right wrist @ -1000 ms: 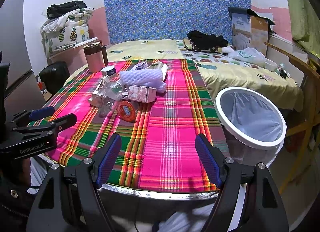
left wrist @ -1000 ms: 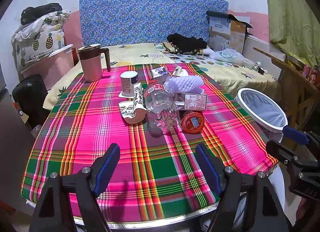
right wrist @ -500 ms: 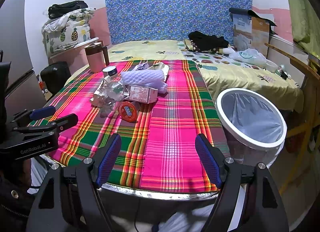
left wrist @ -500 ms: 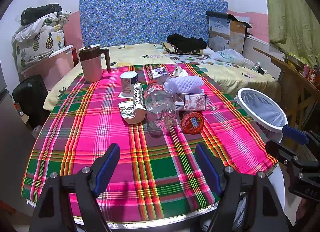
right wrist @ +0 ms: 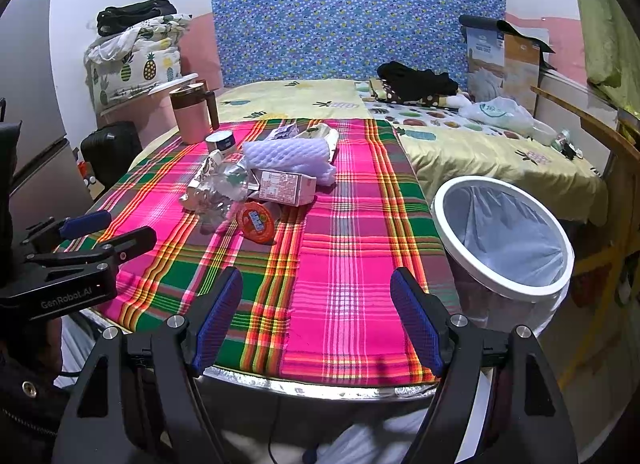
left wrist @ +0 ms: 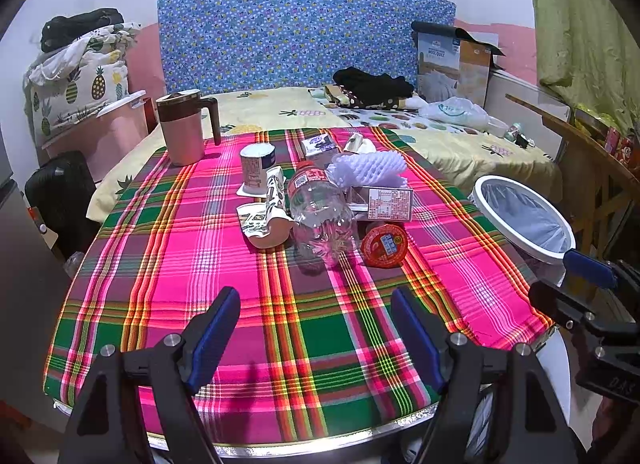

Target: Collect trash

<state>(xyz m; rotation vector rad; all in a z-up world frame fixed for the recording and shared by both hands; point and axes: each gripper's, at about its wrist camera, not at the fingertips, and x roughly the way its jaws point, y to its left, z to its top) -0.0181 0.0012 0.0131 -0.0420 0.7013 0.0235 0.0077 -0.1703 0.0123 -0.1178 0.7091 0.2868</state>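
Trash lies in a cluster at the middle of the plaid-covered table (left wrist: 224, 264): a clear plastic bottle (left wrist: 322, 219), a red round lid (left wrist: 384, 244), a small printed carton (left wrist: 386, 203), white foam netting (left wrist: 370, 167), a crushed paper cup (left wrist: 266, 219) and a white cup (left wrist: 257, 167). The cluster also shows in the right wrist view, with the lid (right wrist: 255, 221) and carton (right wrist: 286, 186). A white-rimmed bin with a liner (right wrist: 504, 236) stands off the table's right side. My left gripper (left wrist: 316, 328) and right gripper (right wrist: 316, 316) are open and empty over the near edge.
A pink mug with a brown handle (left wrist: 184, 127) stands at the table's far left. A bed (left wrist: 440, 135) with clothes and a bag lies behind the table. A wooden stand (left wrist: 592, 167) is at the right, a dark suitcase (left wrist: 60, 199) at the left.
Both views have shifted very slightly. The trash has not moved and both grippers stay open.
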